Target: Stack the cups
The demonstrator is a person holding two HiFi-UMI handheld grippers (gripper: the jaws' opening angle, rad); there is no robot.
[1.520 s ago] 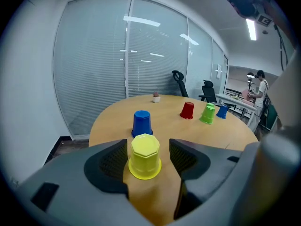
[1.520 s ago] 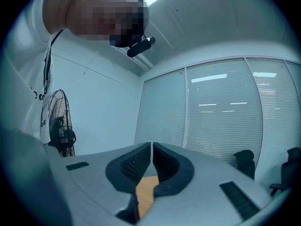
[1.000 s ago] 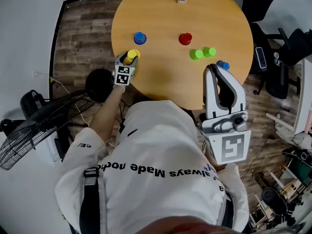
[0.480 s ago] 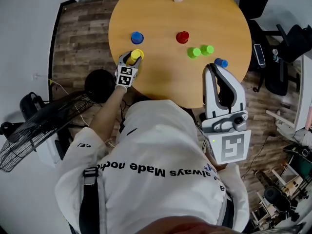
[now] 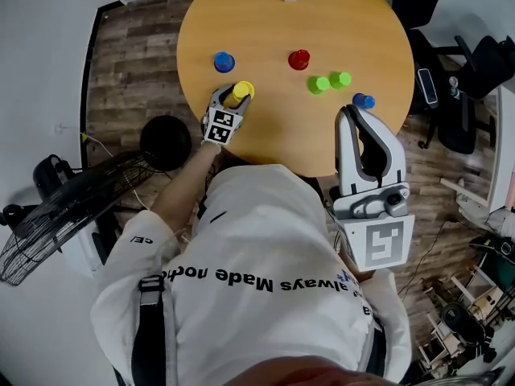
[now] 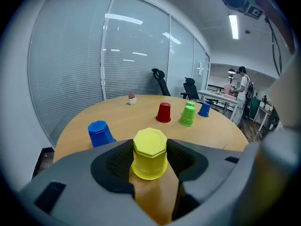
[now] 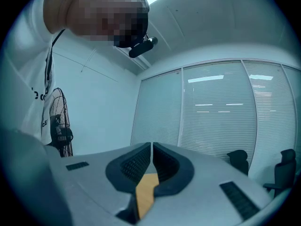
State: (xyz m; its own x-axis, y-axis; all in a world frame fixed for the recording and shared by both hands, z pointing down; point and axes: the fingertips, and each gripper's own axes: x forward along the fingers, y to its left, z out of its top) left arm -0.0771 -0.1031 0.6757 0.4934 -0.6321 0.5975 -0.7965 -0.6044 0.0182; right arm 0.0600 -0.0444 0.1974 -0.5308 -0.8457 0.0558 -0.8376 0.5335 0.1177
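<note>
Left tool [image 6: 150,159] clamps the inverted yellow cup [image 6: 149,147] between its jaws; right tool [image 7: 151,149] closed, empty.

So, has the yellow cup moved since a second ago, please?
Yes. The left gripper carried the yellow cup rightward, past the nearby blue cup, toward the red cup.

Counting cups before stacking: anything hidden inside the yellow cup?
The yellow cup is mouth down between the fingers of the left gripper; only its closed base and wall show. Its inside is covered, so nothing there can be checked.
</note>
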